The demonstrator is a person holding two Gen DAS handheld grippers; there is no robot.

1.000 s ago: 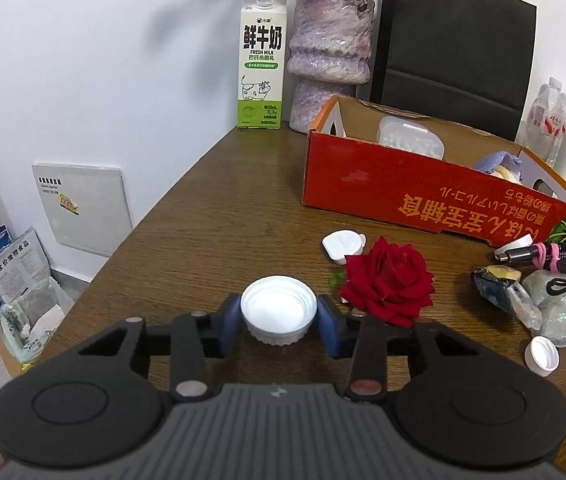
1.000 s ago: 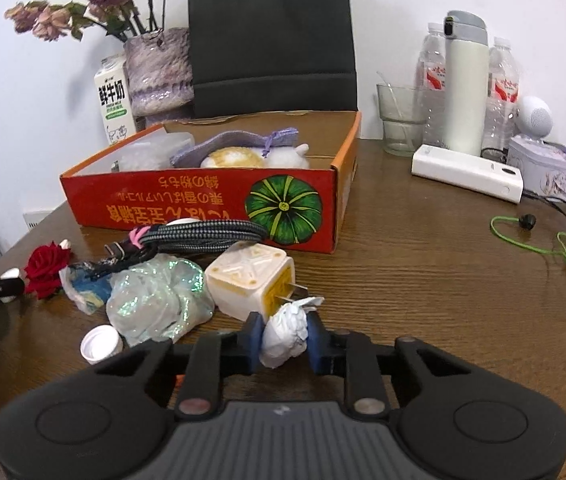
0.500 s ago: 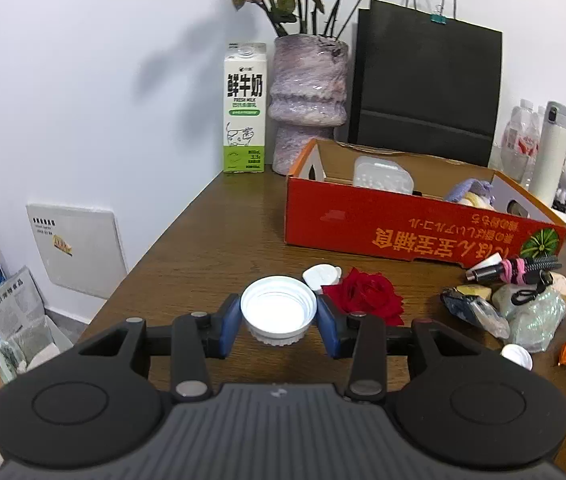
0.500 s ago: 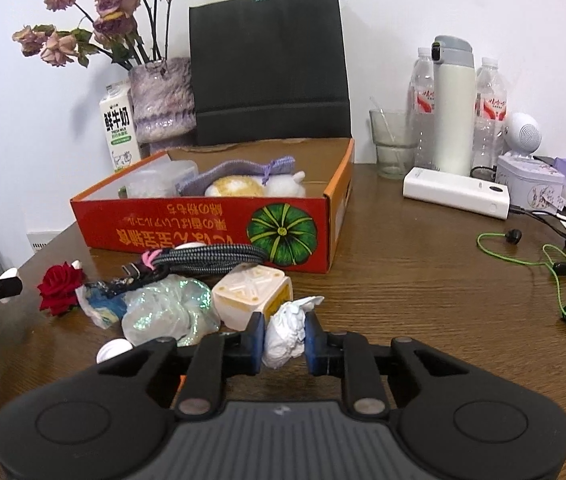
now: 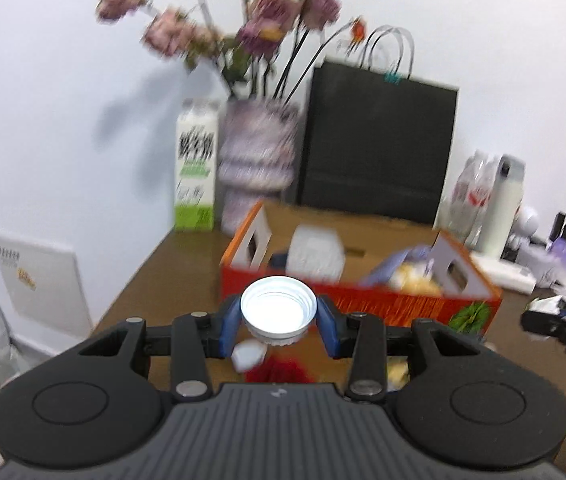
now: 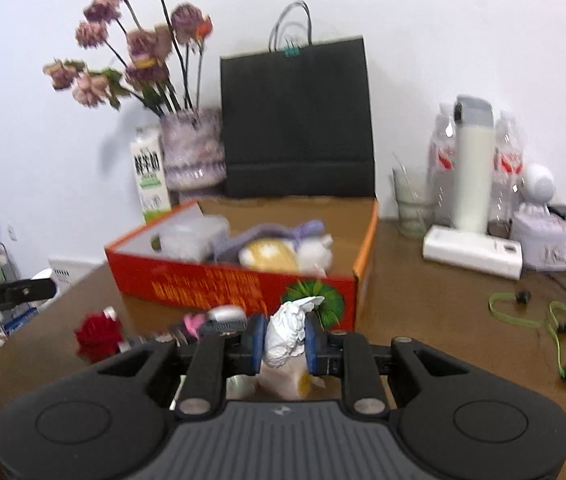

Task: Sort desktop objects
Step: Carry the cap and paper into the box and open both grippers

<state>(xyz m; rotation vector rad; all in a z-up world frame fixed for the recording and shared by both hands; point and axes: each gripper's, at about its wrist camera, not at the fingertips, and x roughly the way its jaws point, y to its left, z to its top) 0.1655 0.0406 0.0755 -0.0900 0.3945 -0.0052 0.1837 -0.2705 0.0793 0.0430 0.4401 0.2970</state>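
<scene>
The left tool (image 5: 279, 318) was closed on one white bottle cap (image 5: 278, 312), open side up, its blue pads pressed against the cap's rim on both sides and the cap held clear above the tabletop (image 5: 171, 280). The right tool (image 6: 285, 342) was squeezed nearly shut on one crumpled white paper wad (image 6: 287, 334), which stood up between its pads above the wood.

One red cardboard box (image 6: 243, 284) sat toward the far edge of the tabletop, open at the top. Inside it lay one clear plastic container (image 6: 195, 236), one purple cloth (image 6: 279, 232) and one yellow and white plush piece (image 6: 279, 254). Behind the box, along the far edge, stood one milk carton (image 5: 197, 164), one vase (image 5: 257, 160) of dried flowers and one black paper bag (image 6: 297, 120).

Near the left edge lay one red rose (image 6: 97, 334), and the left view showed one more white cap (image 5: 247, 354) just beside it. Toward the right edge stood one white flask (image 6: 473, 168) between two plastic bottles (image 6: 441, 164), with one glass (image 6: 413, 208), one white power bank (image 6: 471, 252) and one green cable (image 6: 539, 316) near them.
</scene>
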